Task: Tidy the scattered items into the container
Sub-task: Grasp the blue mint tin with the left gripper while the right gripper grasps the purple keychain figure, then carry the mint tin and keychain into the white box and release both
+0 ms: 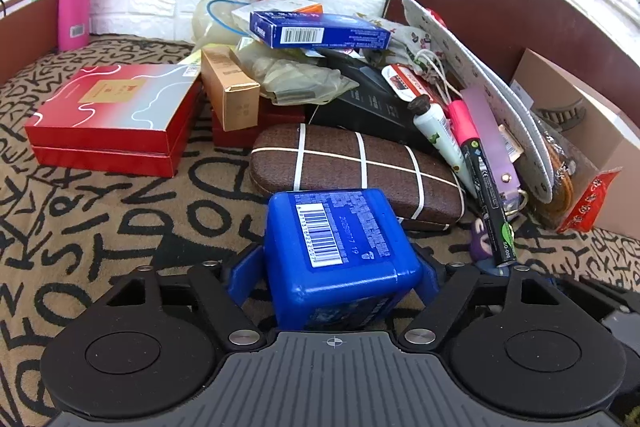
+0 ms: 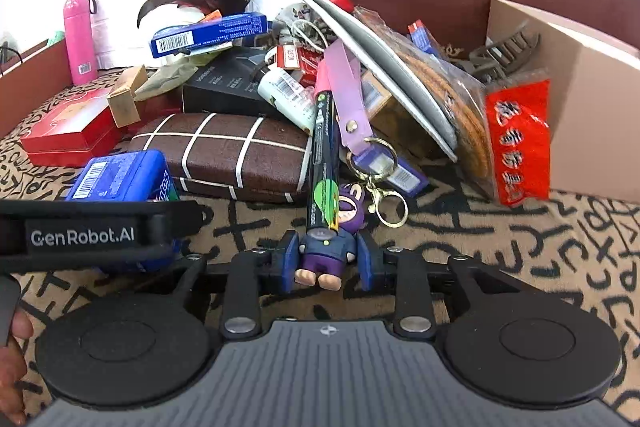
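Left gripper (image 1: 332, 279), low centre of its frame, clamps a rigid, smooth blue box (image 1: 340, 247) across its flat sides, while right gripper (image 2: 326, 259), lower centre, pinches a small purple figurine keychain (image 2: 326, 255), light and firm, at its torso.

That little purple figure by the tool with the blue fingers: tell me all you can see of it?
The purple figure looks like a plastic cartoon keychain toy: wide toothy grin, dark blue jacket, purple trousers, bare pink feet. It lies face up on the lettered cloth, feet toward the camera, between the blue fingers of the right gripper, which look pressed on its sides. A black marker rests across its head.
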Available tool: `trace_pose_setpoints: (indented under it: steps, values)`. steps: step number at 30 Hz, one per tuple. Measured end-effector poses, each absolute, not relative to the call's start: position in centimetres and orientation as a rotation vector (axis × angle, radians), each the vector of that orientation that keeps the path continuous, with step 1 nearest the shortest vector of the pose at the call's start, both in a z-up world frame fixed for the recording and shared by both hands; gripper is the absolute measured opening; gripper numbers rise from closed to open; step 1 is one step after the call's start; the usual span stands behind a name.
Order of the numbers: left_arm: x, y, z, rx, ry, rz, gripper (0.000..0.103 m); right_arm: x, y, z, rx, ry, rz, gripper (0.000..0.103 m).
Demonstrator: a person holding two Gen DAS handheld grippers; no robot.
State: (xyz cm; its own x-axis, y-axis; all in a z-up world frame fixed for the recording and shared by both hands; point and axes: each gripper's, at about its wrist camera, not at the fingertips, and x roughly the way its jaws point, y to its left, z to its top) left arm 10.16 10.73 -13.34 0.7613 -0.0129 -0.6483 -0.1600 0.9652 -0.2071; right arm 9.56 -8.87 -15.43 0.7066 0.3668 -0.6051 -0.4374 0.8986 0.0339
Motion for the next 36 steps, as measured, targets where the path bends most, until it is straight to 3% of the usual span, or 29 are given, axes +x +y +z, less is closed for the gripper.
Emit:
trace_pose_setpoints:
  steps: [5,18,23,26,31,33,35,36]
  values:
    - [8.6,10.4,-13.1,-0.23,0.72,0.051,0.065,6.9,-10.1,-15.2,-0.139,0.657,0.475,0.034]
    - [1.8,9.0,-12.6,-0.18,0.784,-0.119,0.064,-1.5,-16.0,-13.7,-0.156,0.754,0.555,0.034]
    - [1.1,8.5,-12.9,-0.168,0.778,-0.107,0.079,-3.5,-17.6,-13.5,-0.167,0.773,0.574,0.036]
    - [1.4,8.1,-12.9,-0.161,0.775,-0.1,0.086,-3.4,-17.5,-13.5,-0.158,0.763,0.557,0.051]
    - [2.1,8.0,-13.0,-0.167,0.774,-0.083,0.088,-2.6,-17.0,-13.8,-0.131,0.759,0.543,0.055]
    - [2.3,7.8,-13.1,-0.16,0.774,-0.084,0.083,-2.3,-17.0,-13.9,-0.125,0.754,0.54,0.055]
    - [2.4,7.5,-13.1,-0.126,0.776,-0.079,0.065,-2.1,-16.9,-14.0,-0.119,0.749,0.531,0.055]
    - [2.4,7.4,-13.1,-0.112,0.777,-0.079,0.063,-1.9,-16.8,-14.1,-0.119,0.748,0.527,0.054]
